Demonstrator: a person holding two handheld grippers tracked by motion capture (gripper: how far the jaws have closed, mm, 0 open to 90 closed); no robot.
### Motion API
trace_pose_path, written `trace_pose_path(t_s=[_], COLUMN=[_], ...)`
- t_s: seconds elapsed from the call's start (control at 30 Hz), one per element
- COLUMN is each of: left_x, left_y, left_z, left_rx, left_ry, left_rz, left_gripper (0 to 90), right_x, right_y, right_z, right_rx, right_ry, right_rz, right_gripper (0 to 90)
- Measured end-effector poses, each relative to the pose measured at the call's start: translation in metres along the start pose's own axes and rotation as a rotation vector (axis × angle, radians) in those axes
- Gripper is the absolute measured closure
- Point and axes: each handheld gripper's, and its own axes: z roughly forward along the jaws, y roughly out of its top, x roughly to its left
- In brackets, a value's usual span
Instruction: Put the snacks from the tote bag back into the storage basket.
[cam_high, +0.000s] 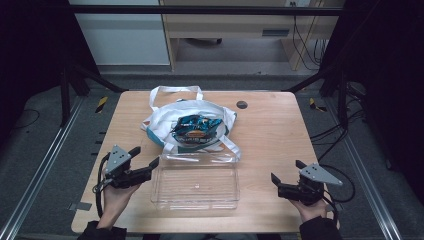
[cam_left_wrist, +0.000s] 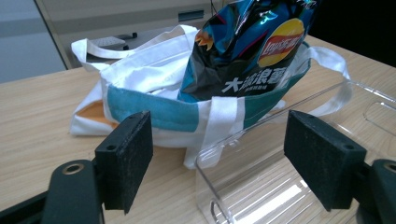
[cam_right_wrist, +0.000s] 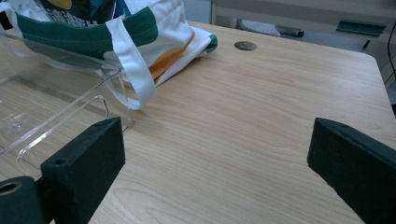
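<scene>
Near the front edge of the surface, mid-width, sat a clear plastic tray, nothing in it. Just behind it, touching its far wall, lay a white tote bag with teal trim; a blue chip bag stuck out of the tote's mouth, and one strap draped over the tray's far rim. Left gripper hovered at the tray's left end, fingers spread wide, gripping nothing; the left gripper view looked across the tray's corner toward the tote. Right gripper sat well apart from the tray, toward the front right corner, fingers also wide open over bare wood, nothing held. Small dark round insert near the back edge.
</scene>
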Motion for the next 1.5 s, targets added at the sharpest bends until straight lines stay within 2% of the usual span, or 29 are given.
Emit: trace_pose_path(t_s=[0.27,0.63,0.93,1.17,1.43,1.5], left_x=[-0.005,-0.011,-0.01,-0.009,-0.013,-0.013], left_y=[0.01,0.025,0.038,0.043,0.047,0.048], left_z=[0.004,0.012,0.018,0.026,0.039,0.042], left_rx=[-0.01,-0.014,-0.046,-0.047,-0.034,-0.034], left_ry=[-0.009,-0.011,-0.005,0.005,0.011,0.01], left_rz=[0.003,0.043,0.027,0.025,0.054,0.049], left_gripper=[25.3,26.8,27.1,27.4,27.8,27.9], right_x=[0.001,0.001,0.0,0.0,0.0,0.0], right_y=[0.0,0.0,0.001,0.0,-0.001,-0.001], right_z=[0.0,0.001,0.0,0.0,0.001,0.001], right_rx=[0.002,0.007,0.001,0.009,0.016,0.016], right_ry=[-0.008,-0.008,-0.015,-0.016,-0.016,-0.016], right_rz=[0.0,0.006,0.003,0.003,0.004,0.004], right_gripper=[4.4,4.5,4.5,4.4,4.5,4.5])
